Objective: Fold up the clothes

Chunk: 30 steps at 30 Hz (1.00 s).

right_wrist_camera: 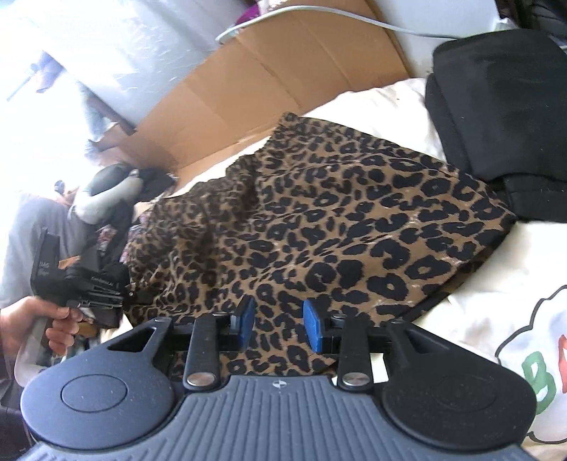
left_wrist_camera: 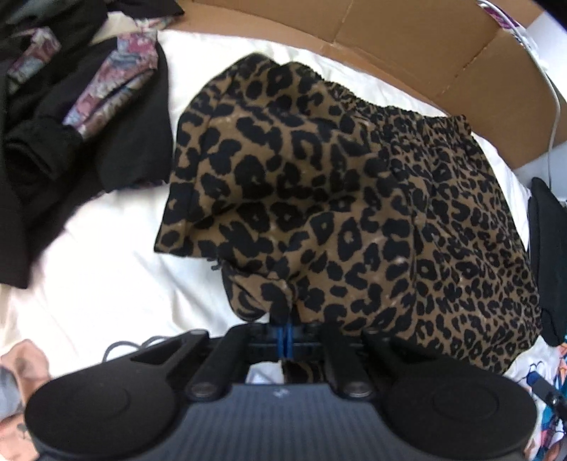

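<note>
Left tongs (left_wrist_camera: 285,331) pinched tight on a bunched bit of the leopard skirt (left_wrist_camera: 354,198), hem side, lifting it off the white bed (left_wrist_camera: 106,255). Right tongs (right_wrist_camera: 278,324) part open over the skirt, pads clear of cloth, holding nothing. Risk: thin slippery fabric slides out of that small pinch, or a one-handed lift skews the fold toward the black pile (left_wrist_camera: 71,149).

Beyond the fingers a flattened cardboard sheet (left_wrist_camera: 407,42) stands along the far edge of the white bedding (left_wrist_camera: 106,266); a grey cable (right_wrist_camera: 319,14) trails over it, perhaps a charger lead
</note>
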Each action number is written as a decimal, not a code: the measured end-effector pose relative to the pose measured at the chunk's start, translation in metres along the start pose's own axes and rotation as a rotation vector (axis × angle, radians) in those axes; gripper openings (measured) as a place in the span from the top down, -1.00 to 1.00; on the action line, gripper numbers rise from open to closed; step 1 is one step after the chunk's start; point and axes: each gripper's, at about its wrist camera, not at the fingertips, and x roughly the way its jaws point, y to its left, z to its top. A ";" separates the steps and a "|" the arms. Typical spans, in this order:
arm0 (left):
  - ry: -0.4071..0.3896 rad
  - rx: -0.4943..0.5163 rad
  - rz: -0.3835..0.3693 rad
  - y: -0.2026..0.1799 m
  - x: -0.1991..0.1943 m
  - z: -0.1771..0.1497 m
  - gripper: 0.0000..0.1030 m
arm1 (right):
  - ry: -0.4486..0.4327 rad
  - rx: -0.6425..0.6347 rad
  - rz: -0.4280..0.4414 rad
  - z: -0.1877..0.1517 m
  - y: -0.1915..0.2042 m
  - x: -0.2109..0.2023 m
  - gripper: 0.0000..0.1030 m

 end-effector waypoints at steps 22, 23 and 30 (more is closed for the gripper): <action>-0.065 -0.139 0.064 -0.037 -0.032 -0.056 0.96 | -0.030 0.082 0.034 -0.006 -0.018 -0.008 0.36; -0.065 -0.142 0.063 -0.037 -0.035 -0.060 0.96 | -0.029 0.082 0.035 -0.005 -0.017 -0.007 0.36; 0.079 0.032 0.032 -0.055 -0.039 -0.063 0.92 | -0.015 0.074 0.034 -0.007 -0.017 -0.004 0.36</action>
